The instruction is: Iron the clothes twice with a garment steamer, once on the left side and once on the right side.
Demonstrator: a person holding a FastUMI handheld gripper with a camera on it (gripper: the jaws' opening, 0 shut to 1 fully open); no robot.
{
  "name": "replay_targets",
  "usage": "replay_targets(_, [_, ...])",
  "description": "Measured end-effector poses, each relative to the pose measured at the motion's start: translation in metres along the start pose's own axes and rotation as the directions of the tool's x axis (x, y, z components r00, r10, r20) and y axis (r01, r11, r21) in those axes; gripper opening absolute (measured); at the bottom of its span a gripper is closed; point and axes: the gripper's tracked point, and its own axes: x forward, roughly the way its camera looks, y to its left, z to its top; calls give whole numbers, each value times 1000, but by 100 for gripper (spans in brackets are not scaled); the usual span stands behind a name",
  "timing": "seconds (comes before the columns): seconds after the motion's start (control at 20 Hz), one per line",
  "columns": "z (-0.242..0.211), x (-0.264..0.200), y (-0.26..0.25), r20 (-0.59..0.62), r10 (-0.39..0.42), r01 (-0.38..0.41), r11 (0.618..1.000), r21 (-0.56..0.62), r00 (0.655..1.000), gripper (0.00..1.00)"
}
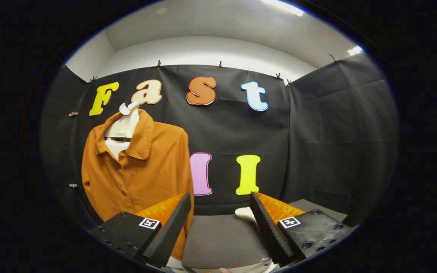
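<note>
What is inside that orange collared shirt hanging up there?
At the open collar of the orange button-up shirt a white hanger form and a white inner layer show. Lower down the fabric covers everything. The open gripper holds nothing.

Plain orange shirt (pixel 142 170), grey table (pixel 218 235)

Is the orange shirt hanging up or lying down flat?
Hanging up. The orange shirt hangs upright on a pale hanger against the black wall, beyond the gripper, whose fingers stand open, holding nothing.
</note>
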Motion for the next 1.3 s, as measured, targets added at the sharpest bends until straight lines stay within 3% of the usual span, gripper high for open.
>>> replay_targets(0.35, [-30,55,-54,-91,-9,11,1000,19,996,98])
replay_targets(0.75, [-82,101,-83,-242,11,3,998,57,970,98])
replay_targets(1.0, [-124,121,-92,-356,20,6,998,70,934,98])
replay_targets(1.3, [-171,135,-103,-504,4,40,996,76,864,99])
